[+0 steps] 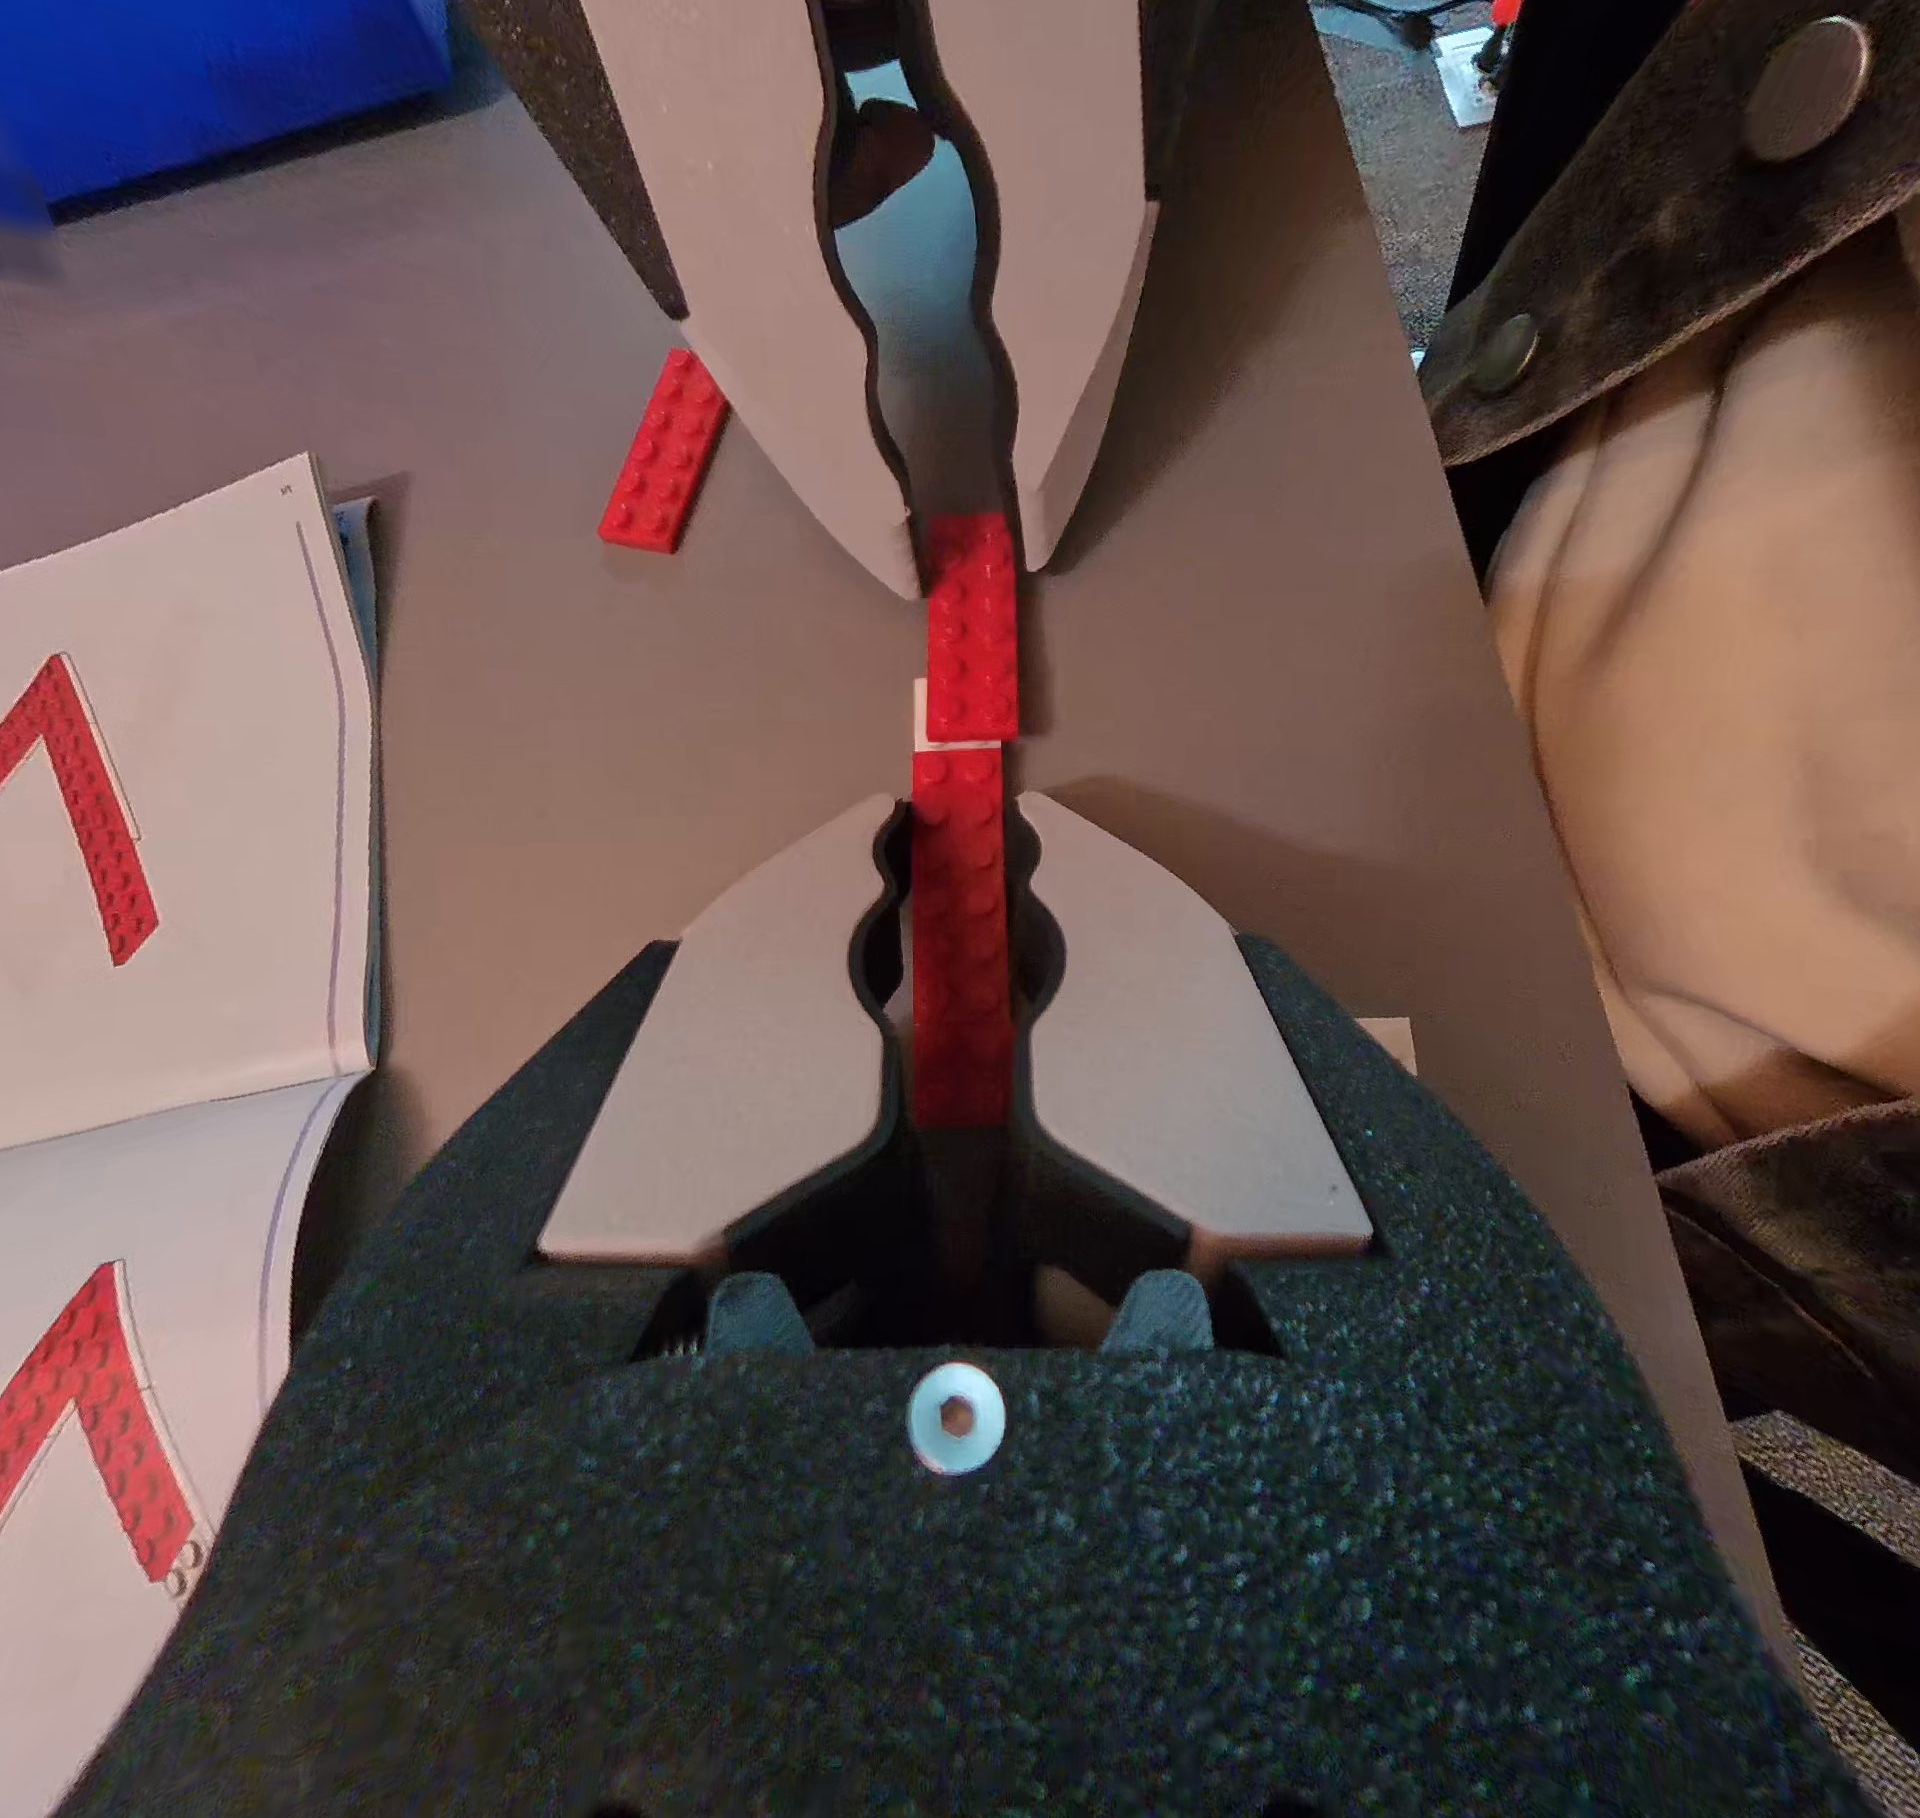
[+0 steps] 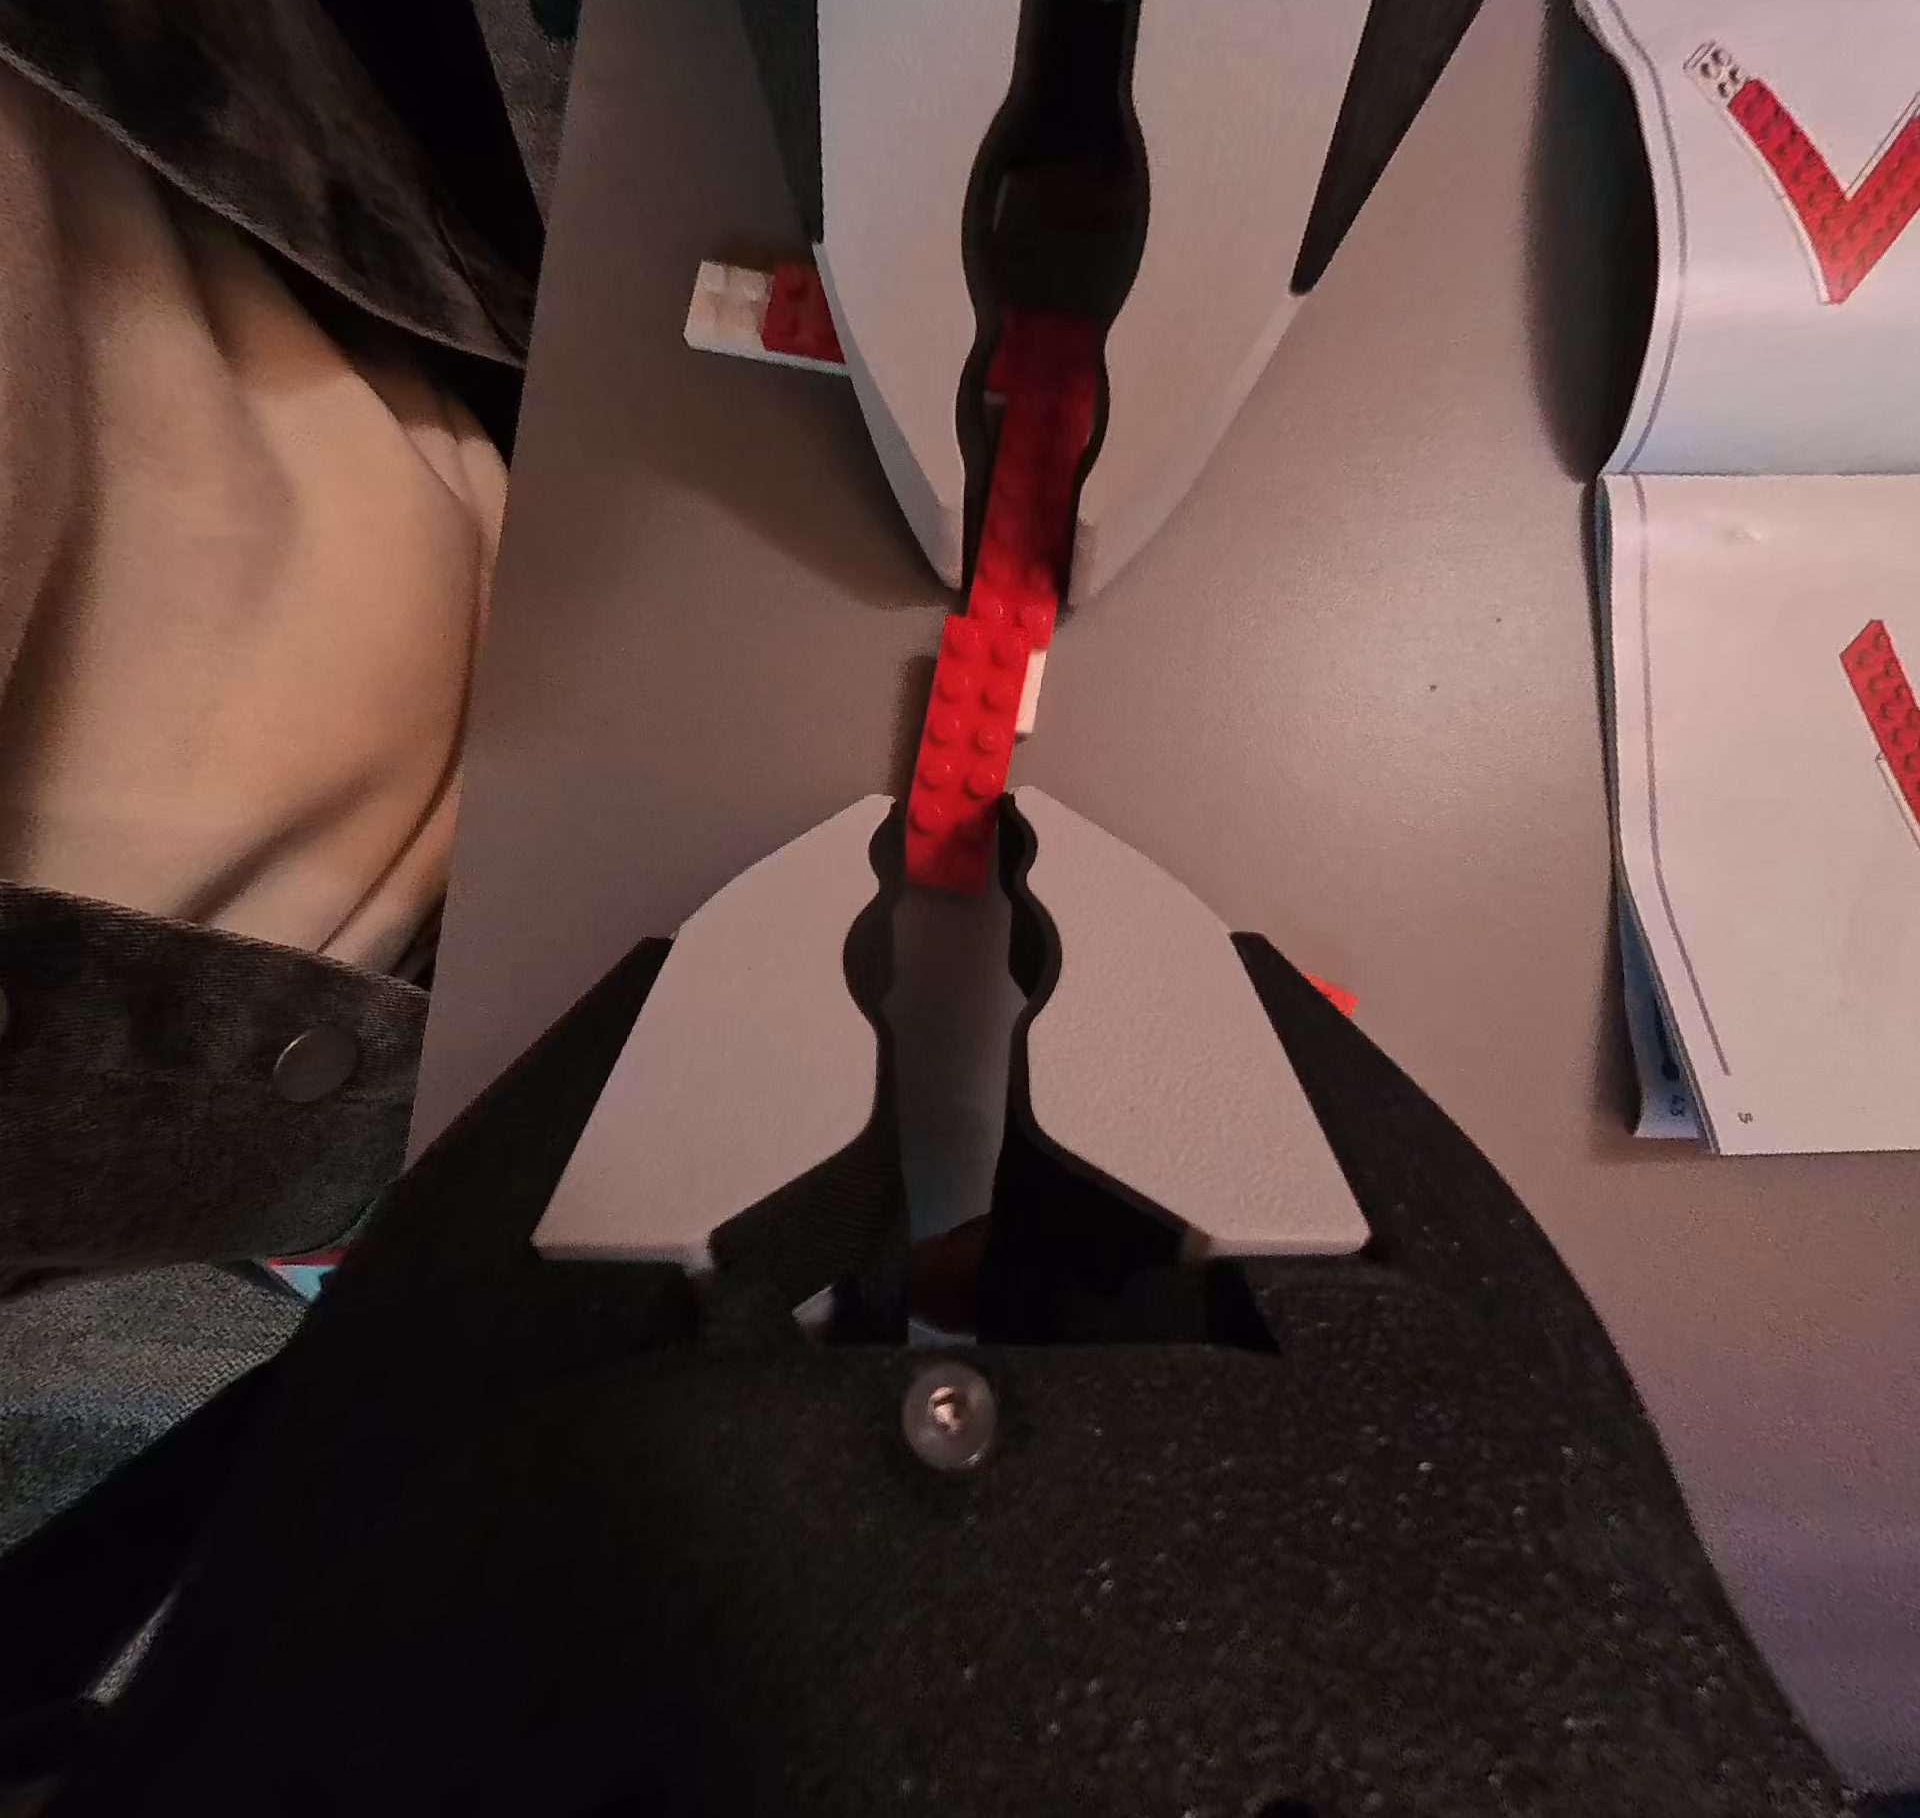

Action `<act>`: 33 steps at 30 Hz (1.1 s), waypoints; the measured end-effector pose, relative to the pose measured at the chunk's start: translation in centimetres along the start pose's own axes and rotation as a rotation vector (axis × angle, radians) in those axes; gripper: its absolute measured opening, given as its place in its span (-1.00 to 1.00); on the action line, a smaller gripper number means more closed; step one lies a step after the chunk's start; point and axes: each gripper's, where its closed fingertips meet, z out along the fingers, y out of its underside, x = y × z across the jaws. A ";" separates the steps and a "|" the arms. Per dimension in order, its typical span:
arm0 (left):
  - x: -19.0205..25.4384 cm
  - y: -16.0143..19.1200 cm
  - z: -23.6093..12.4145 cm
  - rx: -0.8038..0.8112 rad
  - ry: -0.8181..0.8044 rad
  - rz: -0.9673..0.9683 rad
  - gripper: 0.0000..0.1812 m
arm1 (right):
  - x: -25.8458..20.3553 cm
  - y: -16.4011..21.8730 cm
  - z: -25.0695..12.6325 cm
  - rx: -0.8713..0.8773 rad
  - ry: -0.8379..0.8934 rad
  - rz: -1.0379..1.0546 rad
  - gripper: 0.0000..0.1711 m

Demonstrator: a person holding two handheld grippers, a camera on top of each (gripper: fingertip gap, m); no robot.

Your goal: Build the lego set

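Note:
In the left wrist view my left gripper (image 1: 958, 802) is shut on a long red plate (image 1: 958, 947) held lengthwise between its fingers. My right gripper (image 1: 971, 573) faces it from the far side, shut on a shorter red plate (image 1: 971, 625). The two plates meet end to end, slightly offset, with a small white piece (image 1: 920, 703) showing under the joint. In the right wrist view my right gripper (image 2: 951, 807) holds the shorter plate (image 2: 961, 750), the white piece (image 2: 1032, 693) shows at its edge, and the left gripper (image 2: 1023, 573) holds the long plate (image 2: 1039, 438).
A loose red plate (image 1: 665, 454) lies on the grey table (image 1: 520, 677). A small white-and-red assembly (image 2: 764, 308) lies beside the left gripper. An open instruction booklet (image 1: 177, 833) is at one side (image 2: 1766, 729). A blue box (image 1: 208, 33) stands far left. A person's torso (image 1: 1714, 729) is close by. My hands' fingertips stand some 4 cm from each other.

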 end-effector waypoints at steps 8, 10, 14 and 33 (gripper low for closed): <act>0.3 -0.2 0.2 -0.003 0.005 0.022 -0.80 | 0.0 0.4 0.2 -0.046 0.015 -0.013 -0.80; 0.4 -0.2 0.1 -0.010 0.005 0.036 -0.78 | -0.1 0.5 0.1 -0.054 0.009 -0.014 -0.80; 0.5 -1.3 0.0 0.033 -0.017 0.063 -0.81 | 0.0 0.4 0.2 -0.057 0.017 -0.013 -0.81; 0.6 -1.9 0.8 0.054 0.019 -0.046 -1.00 | 0.1 0.4 0.2 -0.049 0.019 -0.018 -0.80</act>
